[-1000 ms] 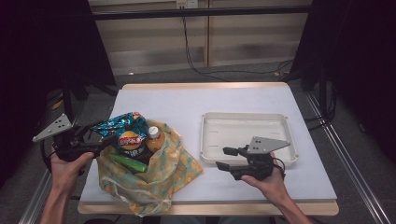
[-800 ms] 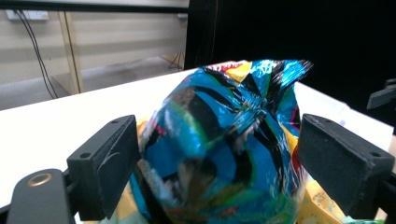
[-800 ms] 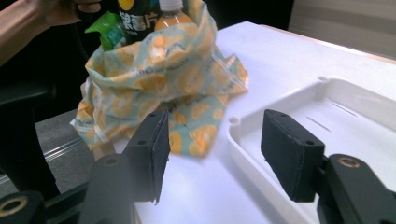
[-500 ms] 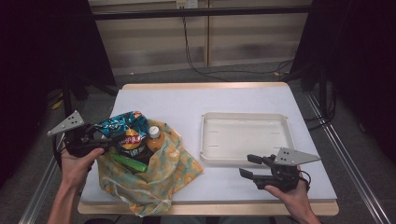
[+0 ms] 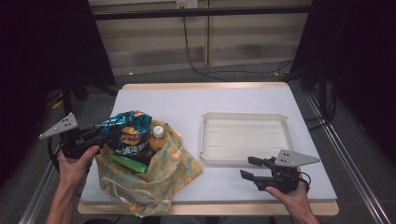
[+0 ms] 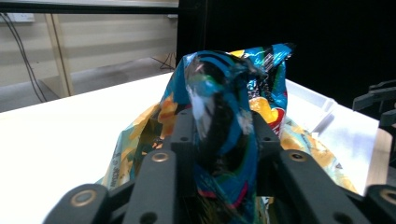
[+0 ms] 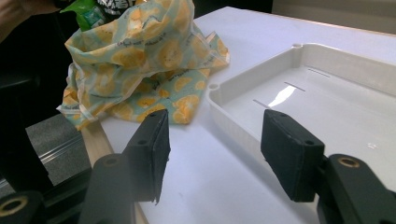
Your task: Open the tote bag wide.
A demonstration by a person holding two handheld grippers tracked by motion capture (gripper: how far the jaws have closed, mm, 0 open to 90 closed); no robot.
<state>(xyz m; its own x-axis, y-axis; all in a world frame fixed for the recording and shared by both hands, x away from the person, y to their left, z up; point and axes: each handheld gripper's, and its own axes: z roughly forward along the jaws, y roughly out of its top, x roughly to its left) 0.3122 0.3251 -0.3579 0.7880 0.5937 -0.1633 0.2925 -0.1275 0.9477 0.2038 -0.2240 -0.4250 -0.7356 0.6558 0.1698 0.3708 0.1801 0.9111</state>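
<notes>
High view: left gripper jaws, just closing, clamp crimped top of chip bag standing in lemon-print tote on counter, likely for lifting out; right gripper jaws apart, empty, beside tray.

**Setting: recording bay in a lab or studio, arranged for tabletop handling**

One white-topped table with a pale wooden edge, standing on grey floor; black curtains hung at both sides; a black bar across the top of the high view; beige wall panels behind, with a wall socket and loose black cables running down to the floor; metal rails along the table's flanks, probably part of a frame, though dimly seen. No domestic furnishings.
</notes>
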